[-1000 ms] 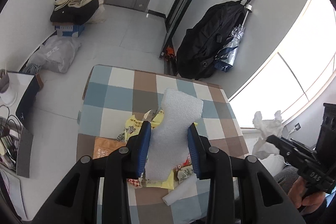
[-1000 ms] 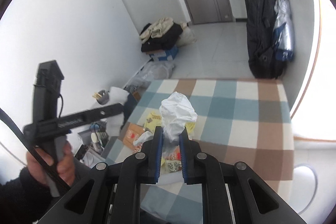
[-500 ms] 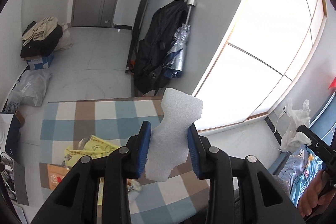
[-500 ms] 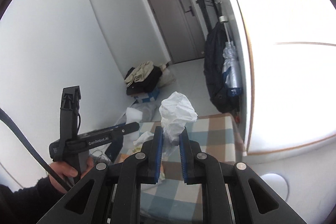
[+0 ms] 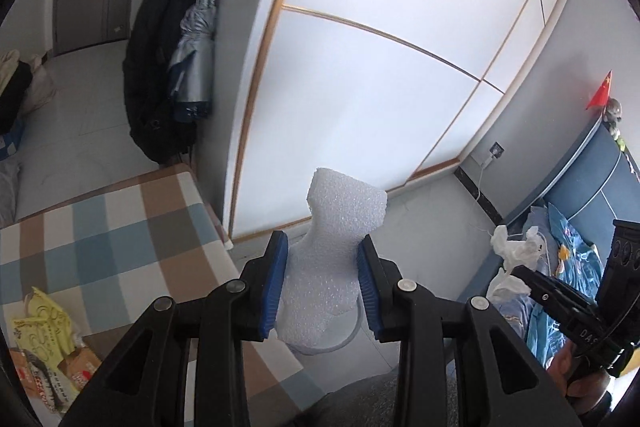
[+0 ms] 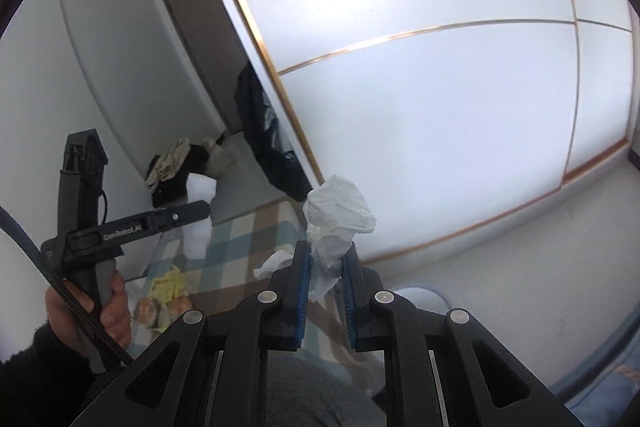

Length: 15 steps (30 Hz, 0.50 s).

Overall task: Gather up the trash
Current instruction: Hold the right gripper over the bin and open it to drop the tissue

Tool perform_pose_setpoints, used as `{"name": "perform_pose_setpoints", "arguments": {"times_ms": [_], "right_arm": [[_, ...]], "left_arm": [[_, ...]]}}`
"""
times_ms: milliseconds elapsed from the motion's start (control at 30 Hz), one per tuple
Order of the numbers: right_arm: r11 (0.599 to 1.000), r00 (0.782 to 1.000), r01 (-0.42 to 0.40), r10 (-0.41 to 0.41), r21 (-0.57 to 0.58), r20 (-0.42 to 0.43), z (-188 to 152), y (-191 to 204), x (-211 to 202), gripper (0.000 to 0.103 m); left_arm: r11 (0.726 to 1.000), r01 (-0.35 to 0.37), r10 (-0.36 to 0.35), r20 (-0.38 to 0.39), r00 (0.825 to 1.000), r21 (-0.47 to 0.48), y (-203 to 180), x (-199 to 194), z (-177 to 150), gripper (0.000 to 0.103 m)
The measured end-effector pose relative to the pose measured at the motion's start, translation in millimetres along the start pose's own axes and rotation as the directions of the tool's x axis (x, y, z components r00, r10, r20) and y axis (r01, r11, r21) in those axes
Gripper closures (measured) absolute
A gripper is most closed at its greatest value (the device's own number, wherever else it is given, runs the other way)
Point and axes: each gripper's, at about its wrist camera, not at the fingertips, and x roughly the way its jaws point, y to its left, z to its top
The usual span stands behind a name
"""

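Observation:
My left gripper (image 5: 322, 267) is shut on a white foam piece (image 5: 340, 223) and holds it in the air, above a round white bin (image 5: 340, 339) on the floor right of the table. My right gripper (image 6: 325, 267) is shut on a crumpled white tissue (image 6: 336, 215), held up facing the window wall. The tissue also shows in the left wrist view (image 5: 514, 259) at the right. The left gripper's handle shows in the right wrist view (image 6: 132, 227). Yellow and orange wrappers (image 5: 44, 339) lie on the checked tablecloth (image 5: 120, 243).
The round bin's rim shows in the right wrist view (image 6: 420, 297) on the pale floor. A black backpack and grey umbrella (image 5: 172, 67) hang by the wall. A blue bed (image 5: 560, 267) is at the right. Clothes and boxes (image 6: 180, 167) lie near the door.
Both grippers have swung right, away from the table toward the window wall and the floor bin, each still holding its item. The table has slid to the left of both views.

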Motion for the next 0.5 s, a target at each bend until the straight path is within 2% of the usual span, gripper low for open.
{"name": "perform_pose_setpoints", "arguments": {"times_ms": [100, 233, 333, 500], "right_arm": [[0.999, 0.998, 0.045, -0.044, 0.024, -0.041, -9, -23, 17, 0.089], [0.994, 0.993, 0.069, -0.061, 0.083, -0.099, -23, -50, 44, 0.089], [0.989, 0.987, 0.075, -0.056, 0.127, -0.148, -35, -71, 63, 0.089], [0.979, 0.973, 0.057, -0.009, 0.197, -0.232, -59, -105, 95, 0.088]], "left_arm": [[0.999, 0.037, -0.038, -0.060, 0.997, -0.012, -7, 26, -2, 0.073], [0.998, 0.050, -0.053, -0.141, 0.989, -0.026, -15, 62, -6, 0.073], [0.996, 0.066, -0.076, -0.204, 0.976, -0.055, -17, 87, -12, 0.073], [0.996, 0.043, -0.066, -0.293, 0.954, -0.084, -16, 120, -23, 0.073]]}}
